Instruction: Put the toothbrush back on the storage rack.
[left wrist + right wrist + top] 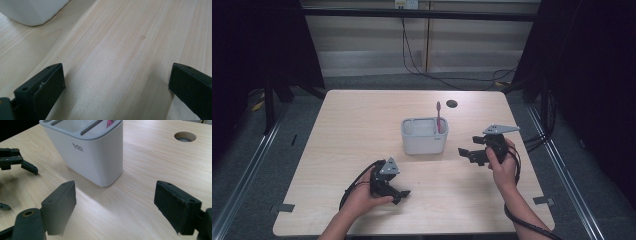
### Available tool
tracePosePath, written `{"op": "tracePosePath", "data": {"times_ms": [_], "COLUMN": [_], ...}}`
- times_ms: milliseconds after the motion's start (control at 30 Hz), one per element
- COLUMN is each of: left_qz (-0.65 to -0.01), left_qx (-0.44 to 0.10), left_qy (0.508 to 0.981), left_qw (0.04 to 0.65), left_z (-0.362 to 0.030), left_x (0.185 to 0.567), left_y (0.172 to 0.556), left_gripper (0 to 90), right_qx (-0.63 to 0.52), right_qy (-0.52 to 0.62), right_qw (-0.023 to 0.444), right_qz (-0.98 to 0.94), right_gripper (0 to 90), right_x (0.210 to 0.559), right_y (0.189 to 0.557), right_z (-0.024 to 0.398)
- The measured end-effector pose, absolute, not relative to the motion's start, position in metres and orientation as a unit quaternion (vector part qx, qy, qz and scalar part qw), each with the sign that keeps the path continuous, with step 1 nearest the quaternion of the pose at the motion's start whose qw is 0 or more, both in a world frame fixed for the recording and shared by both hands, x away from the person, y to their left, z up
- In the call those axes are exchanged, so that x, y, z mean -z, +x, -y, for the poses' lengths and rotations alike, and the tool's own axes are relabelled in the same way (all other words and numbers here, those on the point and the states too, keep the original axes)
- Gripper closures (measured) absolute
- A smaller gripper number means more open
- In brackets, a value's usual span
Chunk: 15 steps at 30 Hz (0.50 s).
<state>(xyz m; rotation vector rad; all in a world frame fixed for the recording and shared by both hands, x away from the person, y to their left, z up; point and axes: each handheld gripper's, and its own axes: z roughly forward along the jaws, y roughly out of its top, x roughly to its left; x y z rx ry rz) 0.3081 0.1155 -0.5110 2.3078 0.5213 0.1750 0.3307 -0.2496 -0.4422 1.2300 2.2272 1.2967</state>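
Left gripper [398, 192] and right gripper [468, 151] both gape, empty.

Pale wood table [362, 120] with fine straight grain and one dark round hole [452, 104]. White holder [424, 136] with grey rim and small grey lettering, pink-red toothbrush [438, 116] standing inside. Black fingers [60, 205] on both grippers, grey three-cornered plates on top, grey floor [242, 150] around.
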Motion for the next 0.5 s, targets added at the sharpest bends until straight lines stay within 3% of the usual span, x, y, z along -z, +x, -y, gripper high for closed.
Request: {"op": "tracePosePath", "data": {"times_ms": [500], "left_qz": [-0.203], "left_qx": [-0.068], "left_qy": [0.902], "left_qw": [0.375], "left_z": [-0.116], "left_x": [0.511], "left_y": [0.308], "left_gripper": [0.0], "right_qx": [-0.426], "right_qy": [0.429], "right_qw": [0.136], "right_qz": [-0.785], "right_gripper": [17.7], "right_x": [0.461], "right_y": [0.322], "right_z": [0.255]}}
